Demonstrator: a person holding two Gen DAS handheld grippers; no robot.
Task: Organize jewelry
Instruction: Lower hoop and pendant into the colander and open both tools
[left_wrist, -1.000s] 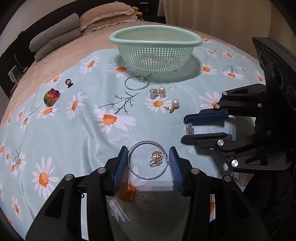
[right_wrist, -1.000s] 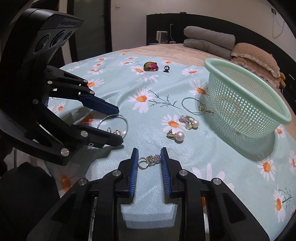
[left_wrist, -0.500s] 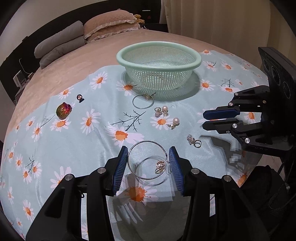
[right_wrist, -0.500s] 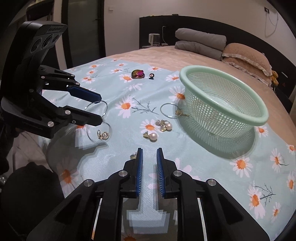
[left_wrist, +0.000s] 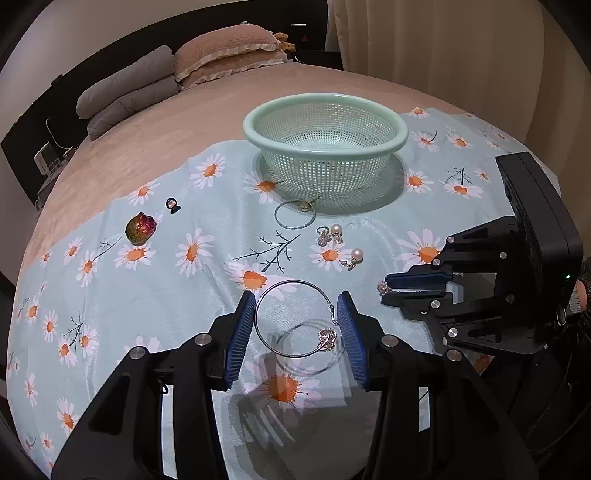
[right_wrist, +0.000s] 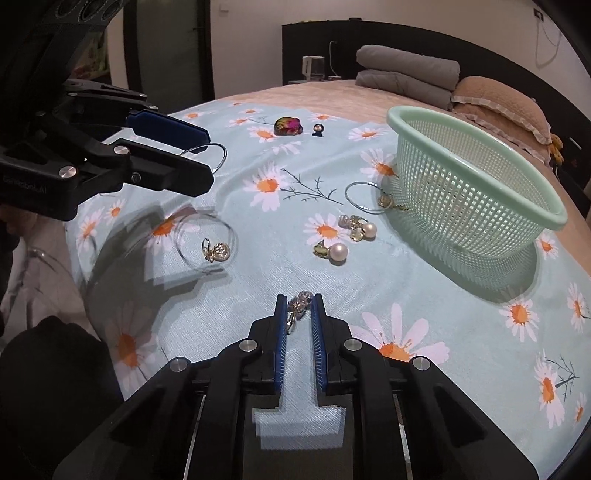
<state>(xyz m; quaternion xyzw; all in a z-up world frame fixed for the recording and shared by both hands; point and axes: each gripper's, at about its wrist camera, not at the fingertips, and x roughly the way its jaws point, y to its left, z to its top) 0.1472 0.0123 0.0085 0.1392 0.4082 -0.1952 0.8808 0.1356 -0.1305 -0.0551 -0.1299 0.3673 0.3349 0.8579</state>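
Silver hoop earring (left_wrist: 295, 317) hung pinched in the left gripper (left_wrist: 297, 325); right gripper (right_wrist: 300, 314) jaws pinched a crystal earring (right_wrist: 298, 304), both likely bound for the basket (left_wrist: 325, 122).

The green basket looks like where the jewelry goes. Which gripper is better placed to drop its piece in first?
Probably the right gripper: it pinches a small crystal earring and the basket lies just ahead. The left gripper holds a wide hoop earring, farther back.

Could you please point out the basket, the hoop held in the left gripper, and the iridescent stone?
basket (left_wrist: 325, 101), left wrist view, far rim.
hoop (left_wrist: 258, 325), left wrist view, left arc of the wire.
stone (right_wrist: 288, 125), right wrist view, centre of its top face.
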